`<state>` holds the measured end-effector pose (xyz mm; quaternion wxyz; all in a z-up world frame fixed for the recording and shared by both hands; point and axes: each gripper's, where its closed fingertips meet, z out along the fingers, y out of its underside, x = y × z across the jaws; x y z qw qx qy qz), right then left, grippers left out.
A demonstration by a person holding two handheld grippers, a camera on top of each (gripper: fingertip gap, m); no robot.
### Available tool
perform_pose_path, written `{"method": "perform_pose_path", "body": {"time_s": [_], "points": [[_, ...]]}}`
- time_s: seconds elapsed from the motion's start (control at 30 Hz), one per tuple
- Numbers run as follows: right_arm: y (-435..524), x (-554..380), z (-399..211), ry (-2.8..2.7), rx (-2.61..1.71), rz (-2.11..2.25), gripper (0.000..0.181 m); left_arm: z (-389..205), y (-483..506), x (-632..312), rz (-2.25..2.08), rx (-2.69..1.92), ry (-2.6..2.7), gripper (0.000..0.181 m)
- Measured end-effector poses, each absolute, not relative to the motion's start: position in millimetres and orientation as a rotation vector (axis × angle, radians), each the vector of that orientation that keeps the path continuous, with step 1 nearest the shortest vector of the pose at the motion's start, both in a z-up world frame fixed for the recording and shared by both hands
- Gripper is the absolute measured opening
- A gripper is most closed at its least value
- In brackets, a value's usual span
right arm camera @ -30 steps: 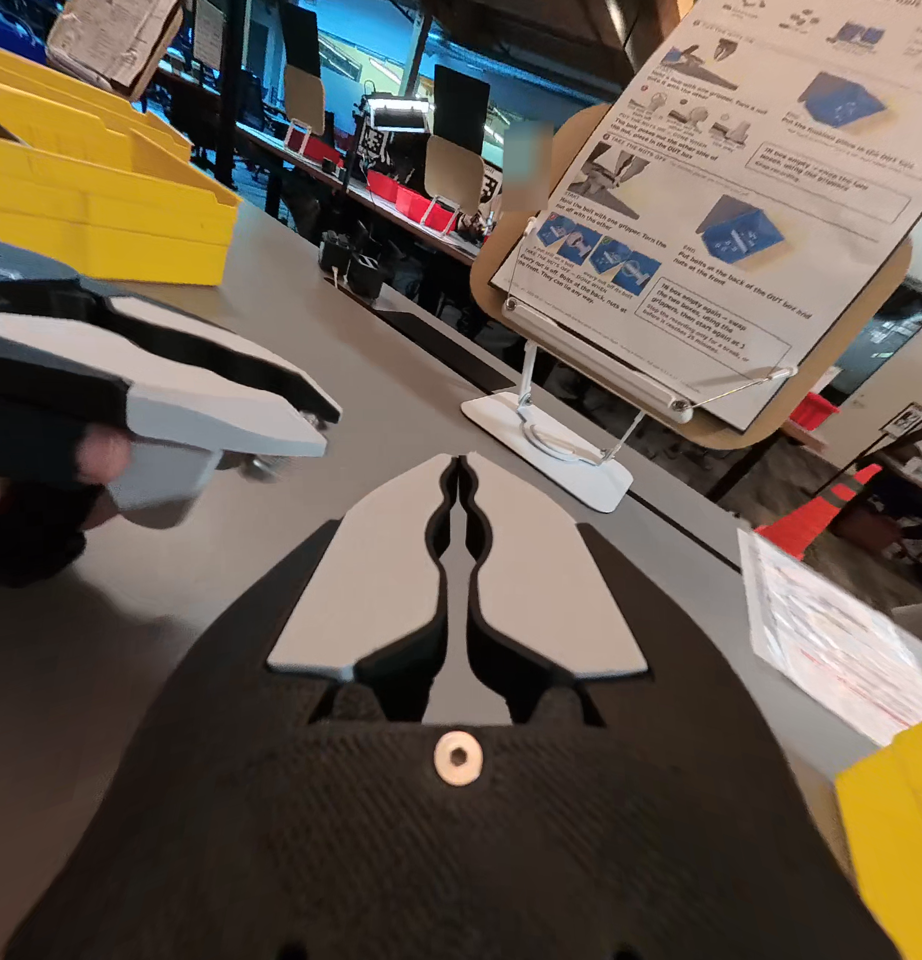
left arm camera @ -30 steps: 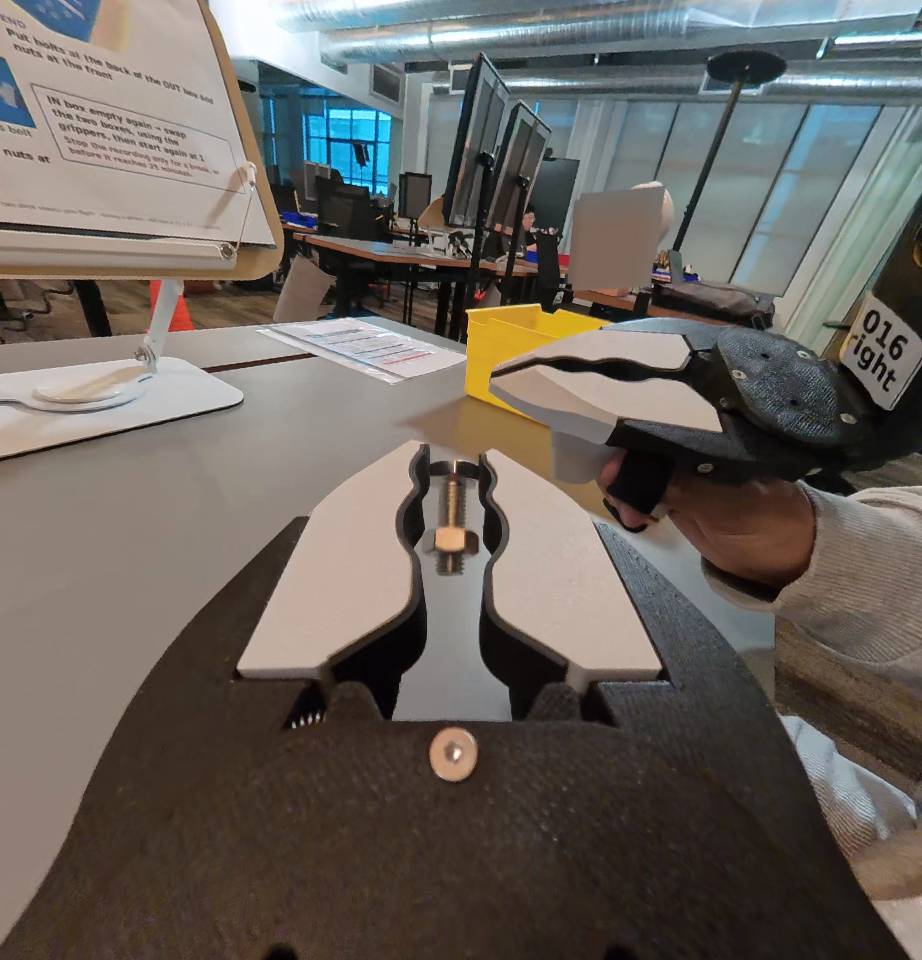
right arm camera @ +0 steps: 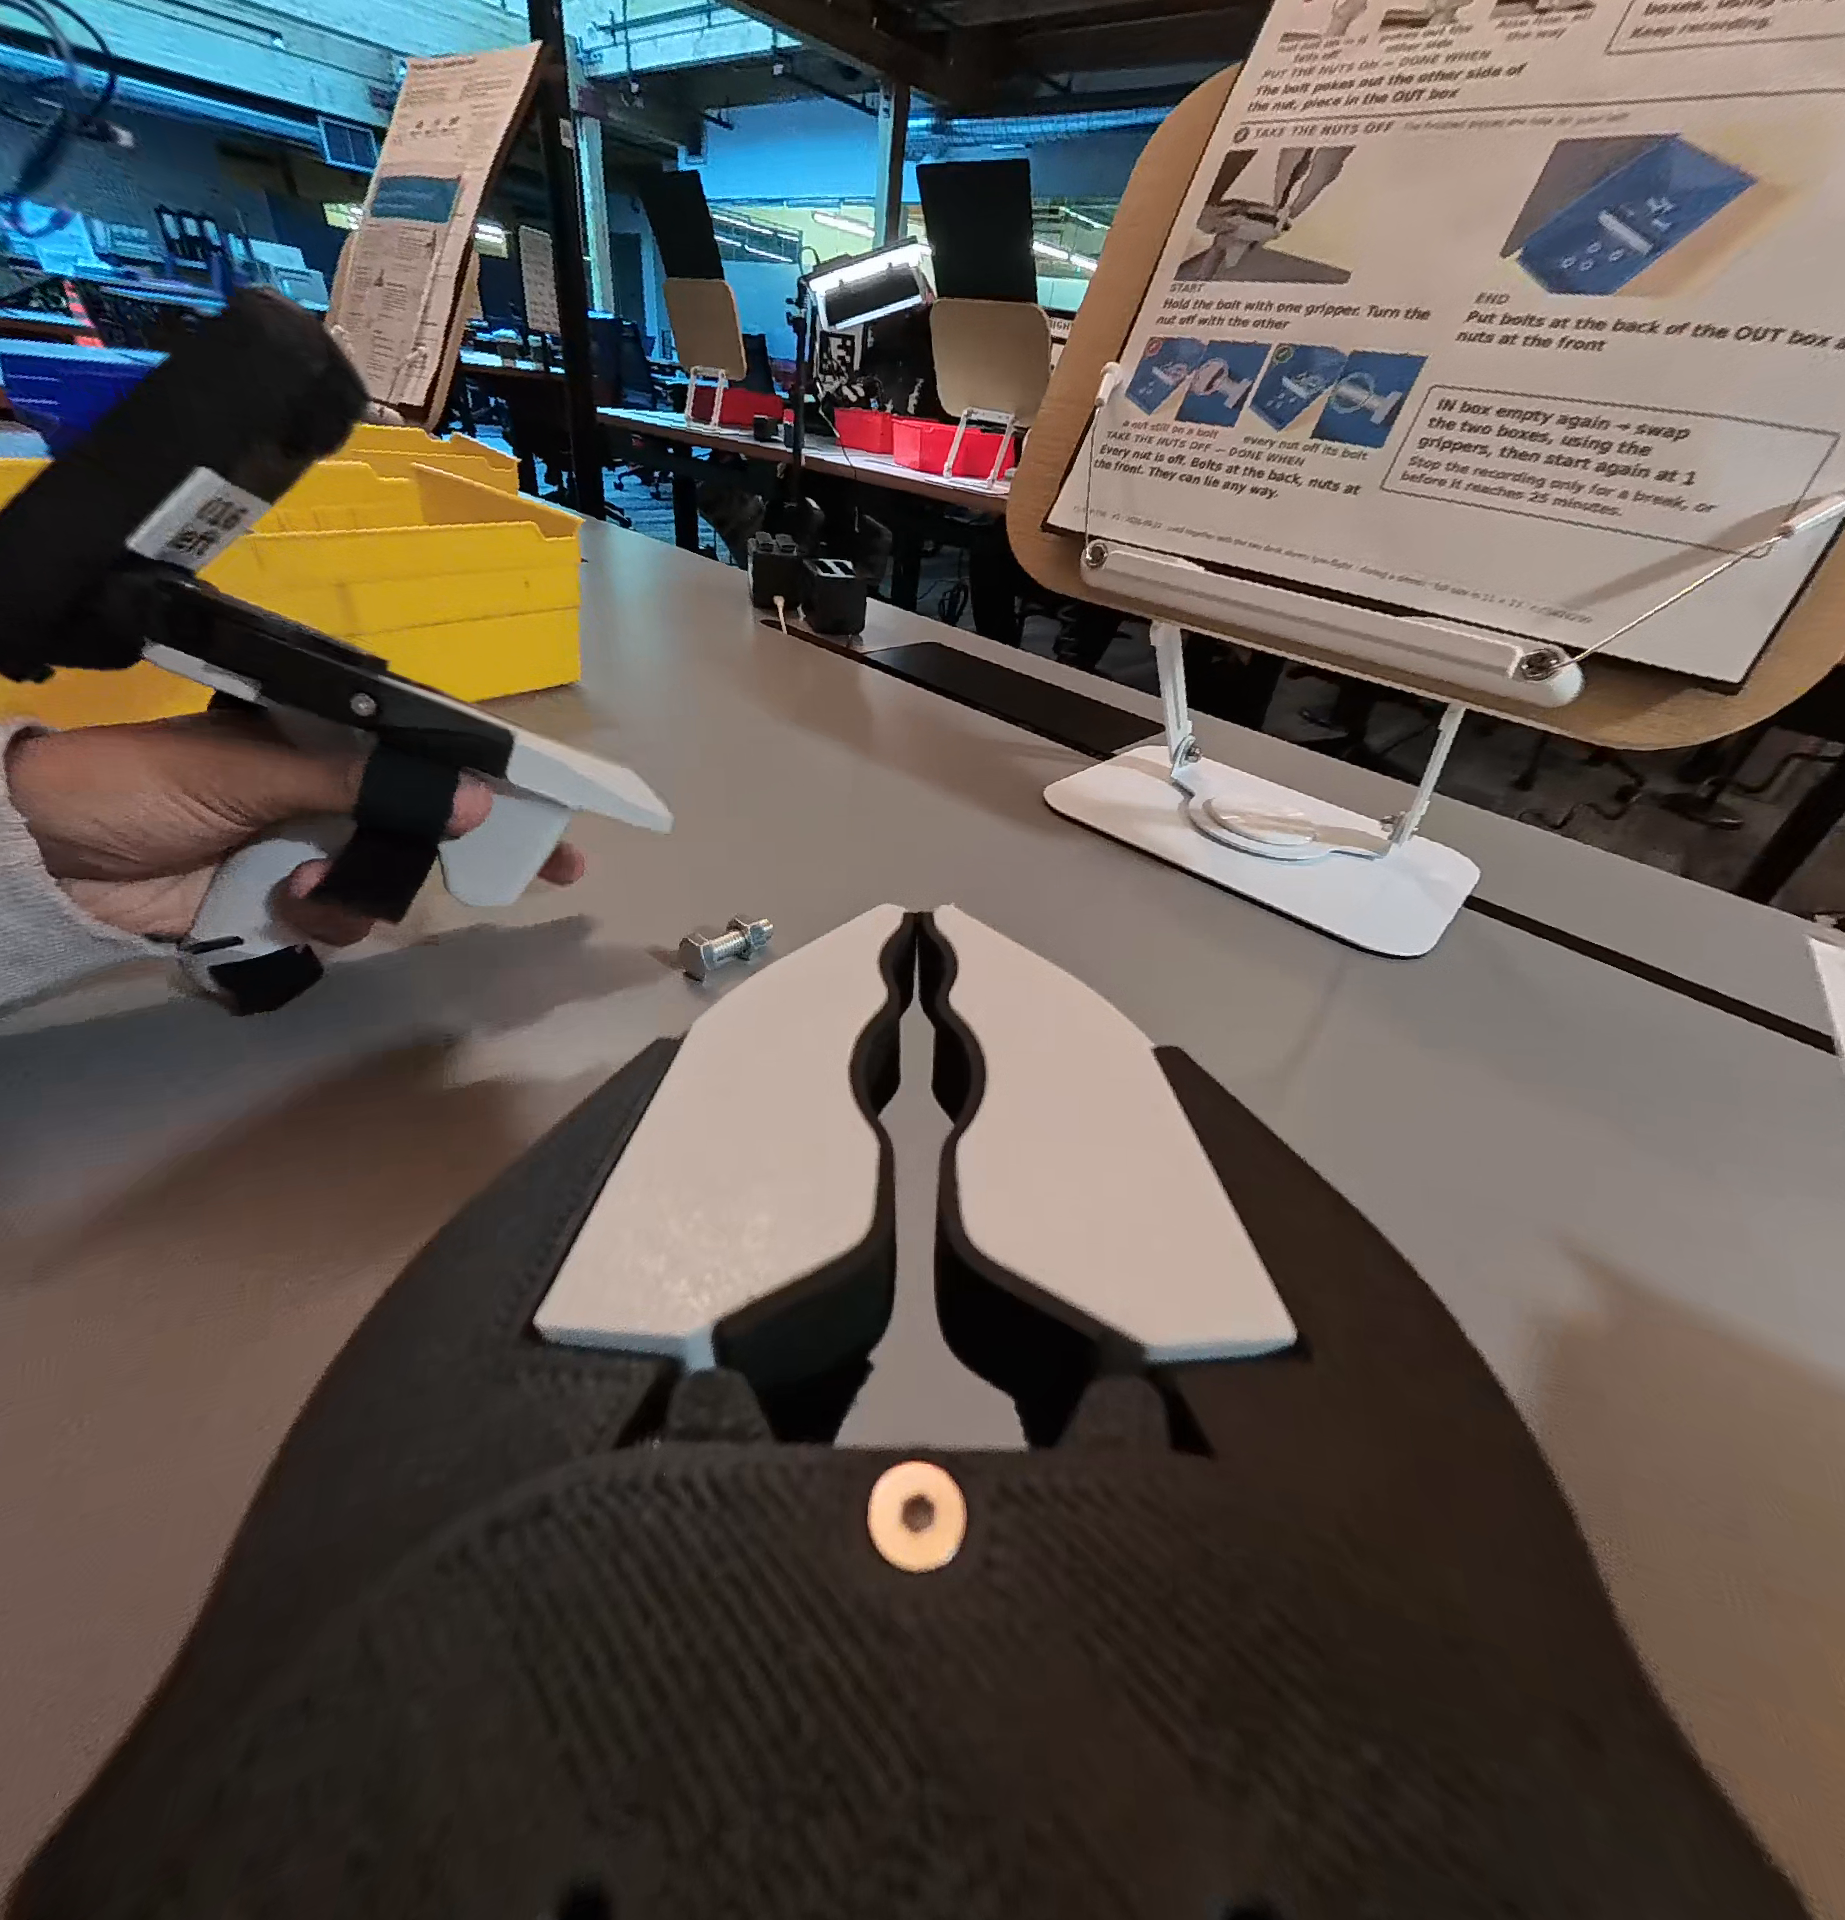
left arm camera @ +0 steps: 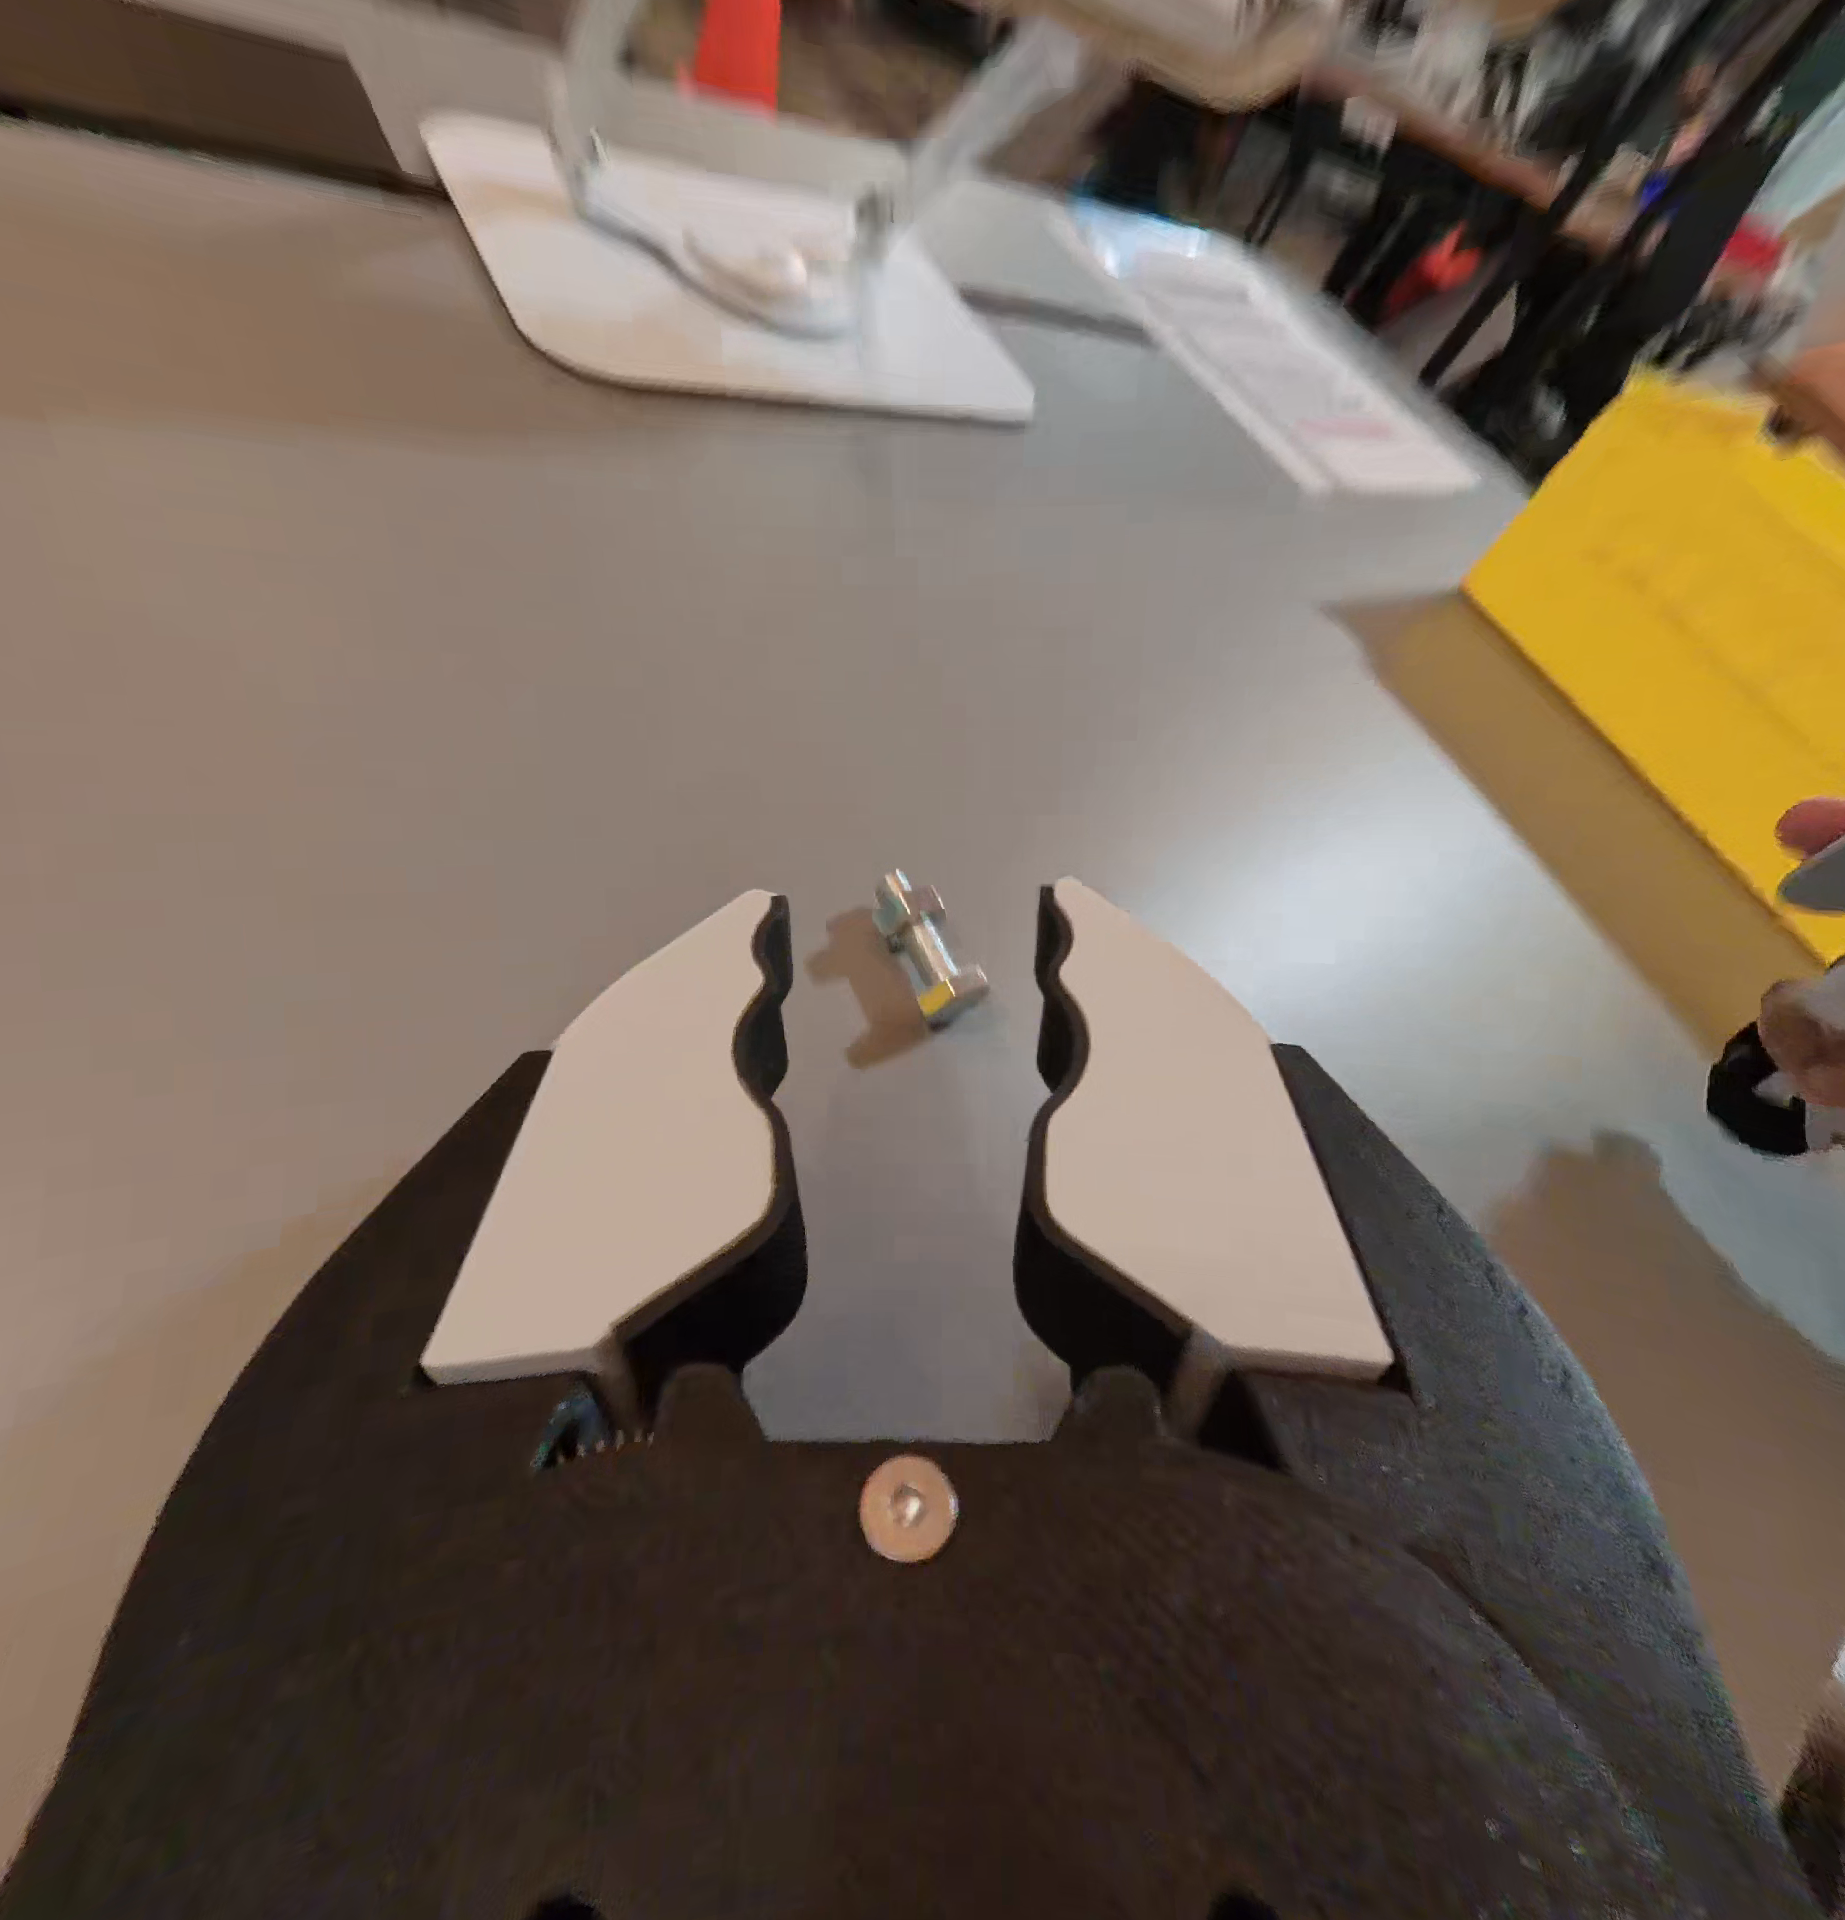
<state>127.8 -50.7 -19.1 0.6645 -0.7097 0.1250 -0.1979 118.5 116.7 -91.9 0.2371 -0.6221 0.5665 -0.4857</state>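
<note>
A small silver bolt with a nut on it [left arm camera: 923,961] lies on the grey table [left arm camera: 378,727]. My left gripper [left arm camera: 913,914] is open and empty, tilted down, its tips either side of the bolt and just above it. In the right wrist view the bolt [right arm camera: 726,943] lies just left of my right gripper [right arm camera: 916,920], which is shut and empty. The left gripper [right arm camera: 585,795] shows there too, held in a hand [right arm camera: 170,821] a little above and to the left of the bolt.
A yellow bin [left arm camera: 1687,634] stands at the right of the left wrist view; stacked yellow bins [right arm camera: 419,561] stand at the far left of the right wrist view. A white stand [right arm camera: 1271,842] carries an instruction sheet [right arm camera: 1469,343]. A laminated paper [left arm camera: 1282,384] lies beyond. About 20 centimeters separates my left fingertips from my right.
My left gripper has opened and let go of the bolt, which now lies on the table. The left gripper has tilted down. The right gripper has drawn back from it.
</note>
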Motion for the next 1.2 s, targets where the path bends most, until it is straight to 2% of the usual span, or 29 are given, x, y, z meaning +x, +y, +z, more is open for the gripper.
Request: {"method": "perform_pose_path", "body": {"time_s": [0.1,0.4,0.53,0.6,0.77,0.83,1.0,1.2], "points": [[-49,126,-19,0.276,-1.602,-0.444,0.0,-114,100,117,-1.124,-1.705,1.762,0.053],[-42,118,-21,0.208,-1.625,-0.49,0.0,-137,96,127,-0.617,-1.477,1.925,0.04],[-39,115,-22,0.187,-1.634,-0.494,0.0,-137,97,129,-0.604,-1.469,1.921,0.029],[-39,113,-22,0.181,-1.635,-0.495,0.0,-136,99,129,-0.577,-1.429,1.925,0.018],[-38,112,-23,0.171,-1.64,-0.5,0.0,-131,96,126,-0.593,-1.338,1.935,0.013],[-38,113,-24,0.173,-1.641,-0.497,0.0,-119,94,126,-0.67,-1.283,1.89,0.002],[-39,115,-24,0.216,-1.627,-0.444,0.001,-95,87,122,-0.905,-1.308,1.782,0.002],[-41,118,-23,0.25,-1.616,-0.408,0.001,-100,87,119,-0.917,-1.326,1.806,0.002]]}}
